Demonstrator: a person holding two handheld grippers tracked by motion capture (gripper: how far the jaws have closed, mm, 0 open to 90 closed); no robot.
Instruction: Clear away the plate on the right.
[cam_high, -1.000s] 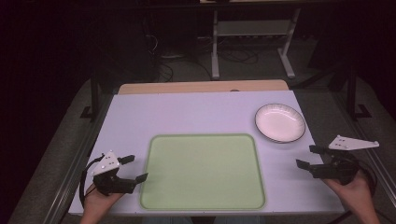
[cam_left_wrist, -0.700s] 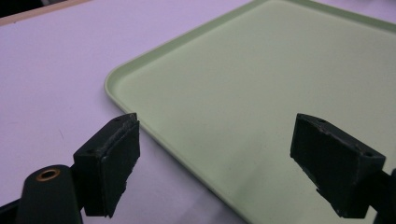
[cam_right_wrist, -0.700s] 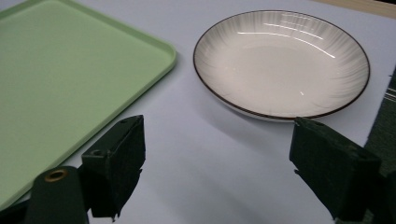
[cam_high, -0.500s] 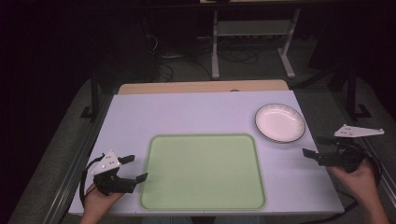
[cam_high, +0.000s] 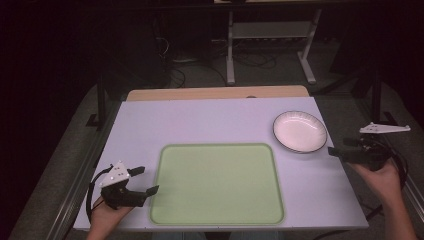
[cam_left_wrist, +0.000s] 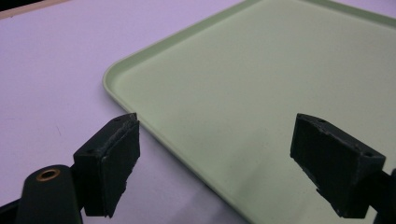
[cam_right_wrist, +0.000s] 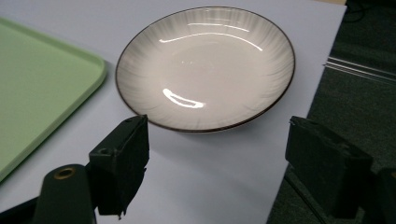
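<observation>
A dim room with metal stand legs and cables on the floor surrounds a pale lilac table (cam_high: 200, 125). From the high view, a light green tray (cam_high: 217, 182) lies empty at the near middle of the table, and a white plate with a dark rim (cam_high: 300, 131) sits at the right, just beyond the tray's far right corner. The left gripper (cam_high: 142, 181) rests at the tray's near left corner, jaws apart and empty. The right gripper (cam_high: 334, 151) hovers at the table's right edge, pointing at the plate and close to its rim; how wide it stands cannot be told here.

In the left gripper view, the two black jaws stand wide apart, straddling the tray's rounded rim (cam_left_wrist: 140, 119) and holding nothing.

In the right gripper view, the jaws are also spread wide and empty, and the plate (cam_right_wrist: 205, 65) lies just ahead of them, beside the tray's corner (cam_right_wrist: 56, 79).

The step in hand looks like the reach for the plate. Next, the right jaws would need to slide onto the near rim and close before lifting it, probably toward the tray.
</observation>
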